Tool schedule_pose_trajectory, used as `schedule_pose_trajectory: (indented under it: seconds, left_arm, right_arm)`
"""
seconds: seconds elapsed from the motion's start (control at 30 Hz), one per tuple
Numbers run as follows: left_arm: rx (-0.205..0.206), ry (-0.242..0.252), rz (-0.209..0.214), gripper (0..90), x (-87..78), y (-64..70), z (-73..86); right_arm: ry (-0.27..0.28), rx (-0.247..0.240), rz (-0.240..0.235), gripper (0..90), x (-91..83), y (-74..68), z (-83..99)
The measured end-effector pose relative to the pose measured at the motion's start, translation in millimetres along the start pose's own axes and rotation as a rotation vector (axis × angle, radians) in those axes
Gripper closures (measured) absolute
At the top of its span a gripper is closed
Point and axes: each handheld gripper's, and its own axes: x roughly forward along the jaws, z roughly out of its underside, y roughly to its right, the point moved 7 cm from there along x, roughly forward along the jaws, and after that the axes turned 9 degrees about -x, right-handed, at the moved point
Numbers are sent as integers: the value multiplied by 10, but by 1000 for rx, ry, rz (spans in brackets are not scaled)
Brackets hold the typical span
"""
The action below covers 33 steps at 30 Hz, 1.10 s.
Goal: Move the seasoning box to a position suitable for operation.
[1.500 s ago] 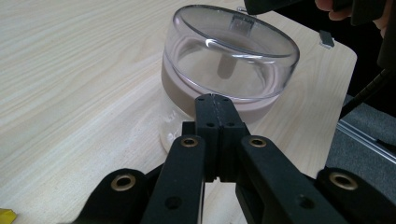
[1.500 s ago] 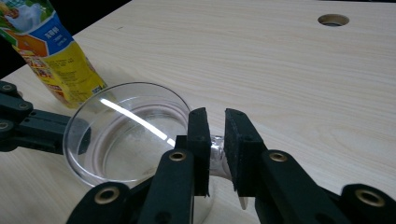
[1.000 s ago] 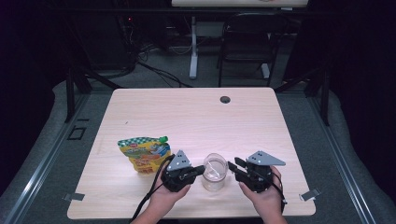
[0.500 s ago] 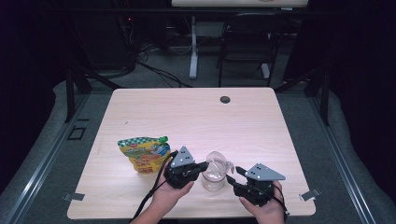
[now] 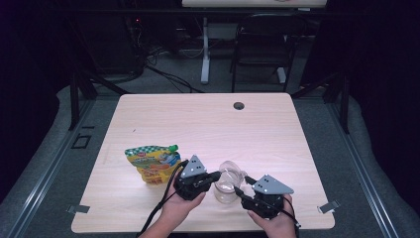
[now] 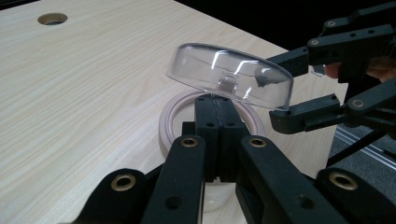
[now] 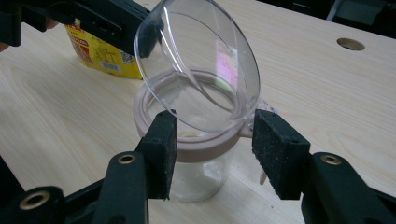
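High view: a clear glass jar with a pink rim (image 5: 227, 188) stands near the pale wooden tabletop's (image 5: 208, 124) front edge. The left gripper (image 5: 214, 176), jaws pressed together, pinches its raised clear domed lid (image 6: 229, 74); the right gripper (image 5: 240, 191) straddles the jar, spread.

jar (image 5: 226, 184) between hand-held grippers, pouch (image 5: 151, 163) left
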Motion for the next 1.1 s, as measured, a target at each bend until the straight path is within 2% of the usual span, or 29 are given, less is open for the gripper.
schedule_pose_trajectory:
  seconds: [0.13, 0.33, 0.6, 0.93, 1.1]
  left_arm:
    - [1, -3, 1, 900, -2, -3, 23]
    - [3, -13, -5, 900, -3, -17, 61]
    - [-6, -15, -13, 900, -61, -67, 91]
    - [-23, -16, -40, 900, -239, -242, 196]
    - [-35, -18, -60, 900, -336, -338, 271]
  right_arm:
    - [-1, -25, 13, 507, 12, -17, -18]
    - [35, -14, 18, 522, -8, 4, -50]
    - [50, 6, 24, 569, -50, 55, -60]
    - [58, 26, 35, 629, -72, 120, -45]
    - [65, 56, 28, 642, -87, 158, -35]
